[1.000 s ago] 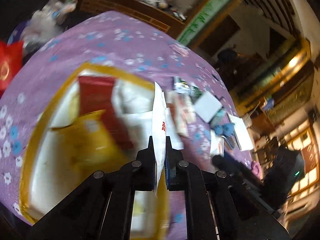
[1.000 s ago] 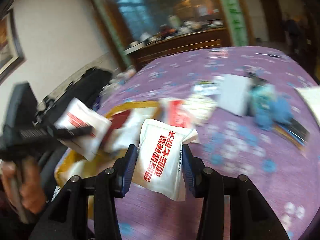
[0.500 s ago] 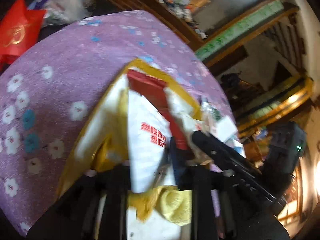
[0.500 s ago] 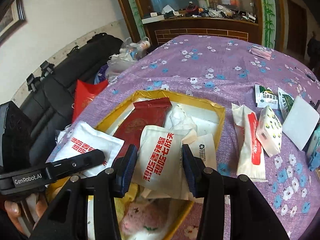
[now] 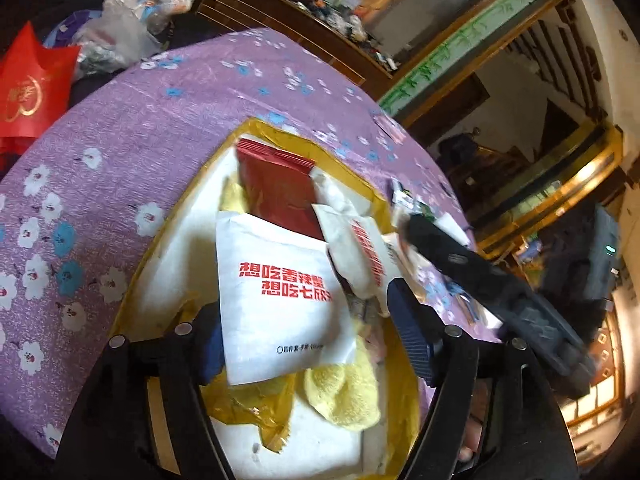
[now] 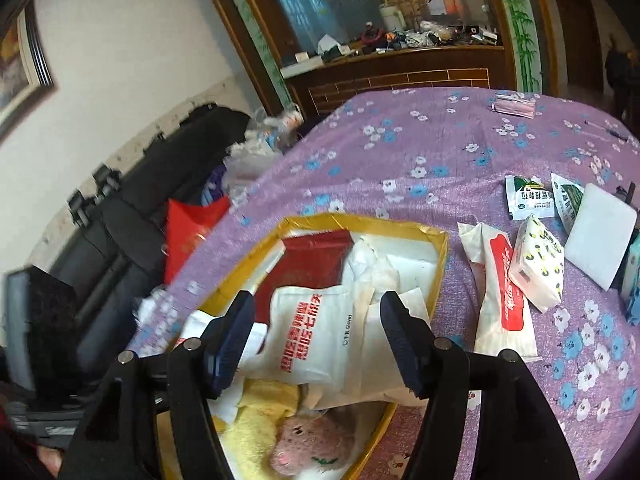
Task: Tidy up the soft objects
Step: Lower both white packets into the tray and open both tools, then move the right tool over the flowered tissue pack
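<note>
left gripper (image 5: pixel 308 340) jaws opening, white glove packet (image 5: pixel 280 296) loose between them, lying in yellow-rimmed box (image 5: pixel 352 184) | right gripper (image 6: pixel 316 340) likewise opening over its packet (image 6: pixel 316 336) | next: tissue packs (image 6: pixel 504 292) lie outside the box (nearer the right gripper)

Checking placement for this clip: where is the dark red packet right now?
In the right wrist view, the dark red packet lies inside the yellow-rimmed box, at its far left end, just beyond the white red-lettered packet.
</note>
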